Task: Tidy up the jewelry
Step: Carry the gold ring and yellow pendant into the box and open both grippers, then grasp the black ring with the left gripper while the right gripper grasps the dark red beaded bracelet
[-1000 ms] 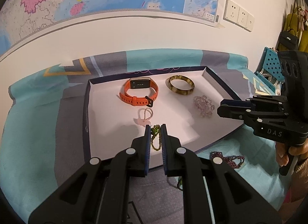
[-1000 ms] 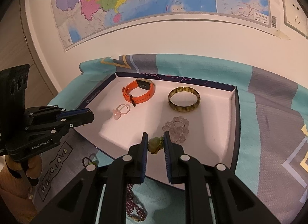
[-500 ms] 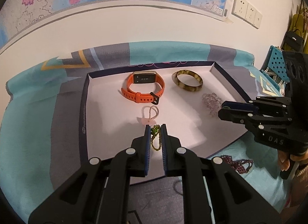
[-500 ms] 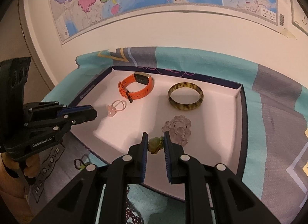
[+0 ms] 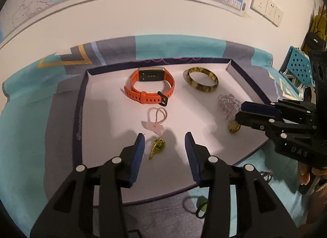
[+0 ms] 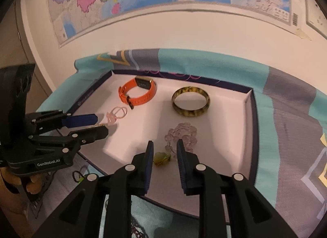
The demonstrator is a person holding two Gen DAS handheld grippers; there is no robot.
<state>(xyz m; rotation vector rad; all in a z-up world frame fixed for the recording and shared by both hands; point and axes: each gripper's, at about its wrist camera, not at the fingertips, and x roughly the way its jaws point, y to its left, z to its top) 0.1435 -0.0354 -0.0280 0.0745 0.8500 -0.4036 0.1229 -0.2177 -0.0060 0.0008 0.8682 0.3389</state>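
- Left wrist view: the left gripper (image 5: 164,142) has just been spreading its fingers (image 5: 137,152), and the green-and-gold pendant (image 5: 157,148) lies loose on the white floor of the tray (image 5: 81,103) between them, nearer the left-hand finger, neither pad touching it.
- Just beyond the fingertips sits the pink bead loop (image 5: 158,119); farther out, the orange watch (image 5: 150,87) and the mottled bangle (image 5: 201,79).
- Right wrist view: the right gripper (image 6: 163,149) has just been easing its fingers (image 6: 149,157) apart too, and the yellow-green charm (image 6: 161,158) rests between them, gaps showing either side.
- Past its right fingertip, the clear bead bracelet (image 6: 183,134).
- Teal-and-grey cloth (image 6: 286,119) covers the surface around the tray.
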